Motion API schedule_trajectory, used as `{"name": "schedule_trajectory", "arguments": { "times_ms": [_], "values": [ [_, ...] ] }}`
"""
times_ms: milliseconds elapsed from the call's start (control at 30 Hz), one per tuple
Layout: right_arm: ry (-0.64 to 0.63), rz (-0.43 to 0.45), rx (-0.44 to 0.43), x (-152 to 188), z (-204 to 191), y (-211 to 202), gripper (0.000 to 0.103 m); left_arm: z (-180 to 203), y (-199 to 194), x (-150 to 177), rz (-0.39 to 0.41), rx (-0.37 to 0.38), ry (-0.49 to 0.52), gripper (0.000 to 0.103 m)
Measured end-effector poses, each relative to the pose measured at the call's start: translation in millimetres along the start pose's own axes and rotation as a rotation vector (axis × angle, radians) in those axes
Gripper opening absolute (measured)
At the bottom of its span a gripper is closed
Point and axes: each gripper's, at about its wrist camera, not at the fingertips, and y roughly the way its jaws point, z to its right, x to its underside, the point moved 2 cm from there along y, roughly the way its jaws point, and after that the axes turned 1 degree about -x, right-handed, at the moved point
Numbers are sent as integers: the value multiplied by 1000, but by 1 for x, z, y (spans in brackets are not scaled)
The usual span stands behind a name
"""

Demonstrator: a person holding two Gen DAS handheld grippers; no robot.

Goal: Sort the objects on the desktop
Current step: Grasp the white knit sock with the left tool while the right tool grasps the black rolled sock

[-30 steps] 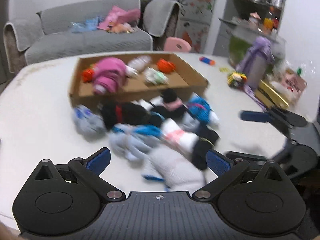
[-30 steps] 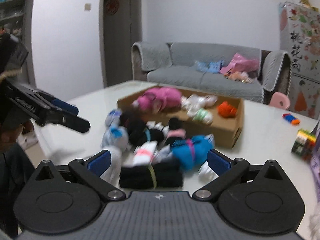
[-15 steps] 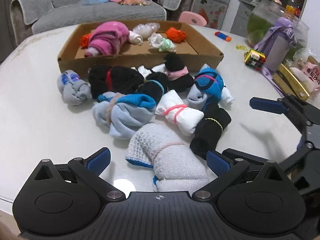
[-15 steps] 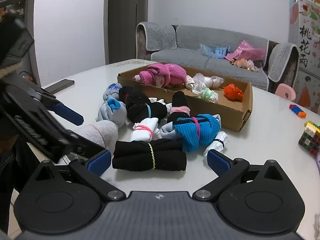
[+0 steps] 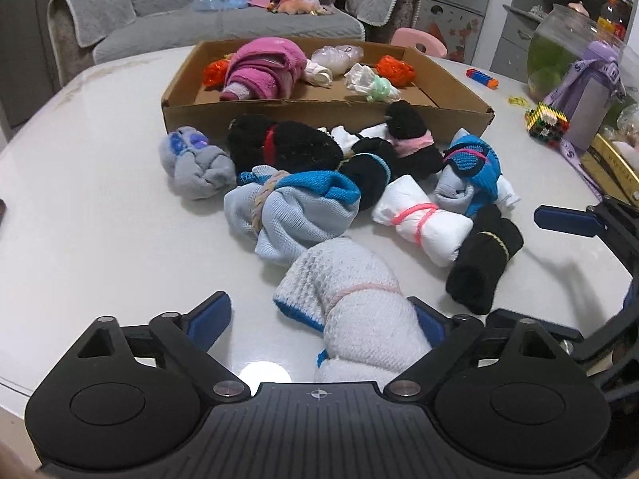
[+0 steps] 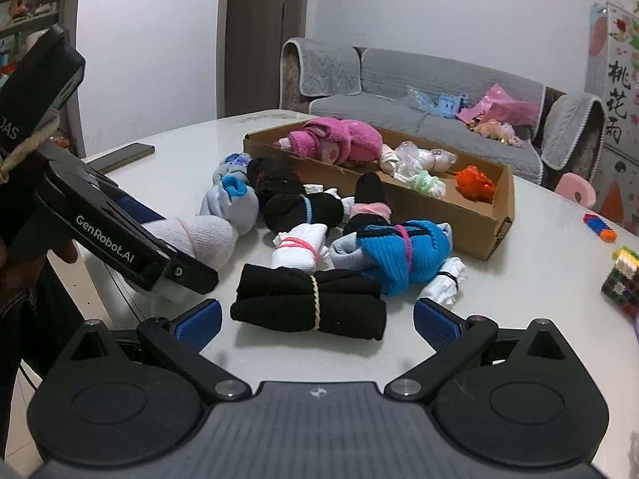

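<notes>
Several rolled sock bundles lie on the white table (image 5: 80, 247) in front of a cardboard box (image 5: 319, 109) that holds a pink bundle (image 5: 263, 68) and small items. My left gripper (image 5: 319, 321) is open, with a white knitted sock roll (image 5: 359, 303) between its fingers, against the right one. That roll shows in the right wrist view (image 6: 199, 237). My right gripper (image 6: 317, 321) is open and empty, just in front of a black sock roll (image 6: 309, 303) with a yellow band. The same black roll shows in the left wrist view (image 5: 485, 257).
A phone (image 6: 126, 155) lies at the table's left edge. A colourful block cube (image 5: 547, 121), a purple bottle (image 5: 591, 99), a glass bowl and a blue-orange toy (image 5: 481, 78) stand to the right. A grey sofa (image 6: 419, 99) is behind the table.
My left gripper has moved forward and down, so the white knitted roll now sits between its fingers. My right gripper has moved closer to the black roll.
</notes>
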Motion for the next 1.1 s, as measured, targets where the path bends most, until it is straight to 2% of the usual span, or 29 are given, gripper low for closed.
{"name": "schedule_trajectory", "arguments": {
  "times_ms": [267, 367, 433, 467, 500, 733, 867, 1100],
  "values": [
    [90, -75, 39, -2, 6, 27, 102, 2, 0, 3, 36, 4, 61, 86],
    [95, -83, 39, -2, 3, 33, 102, 3, -1, 4, 51, 1, 86, 77],
    [95, -77, 33, -3, 1, 33, 98, 3, -2, 4, 59, 7, 98, 70],
    [93, -73, 34, -3, 0, 32, 90, 3, -3, 5, 59, 12, 99, 70],
    [100, -71, 33, -3, 1, 30, 87, 2, -3, 5, 62, 15, 99, 68],
    [154, -63, 16, -1, 8, 18, 76, 2, -11, 8, 81, 25, 103, 55],
    [170, -54, 8, 0, 10, 9, 74, 0, -18, 11, 90, 24, 101, 54],
    [253, 12, -2, -1, 26, -12, 74, -6, -40, 14, 112, 30, 97, 53]
  ]
}}
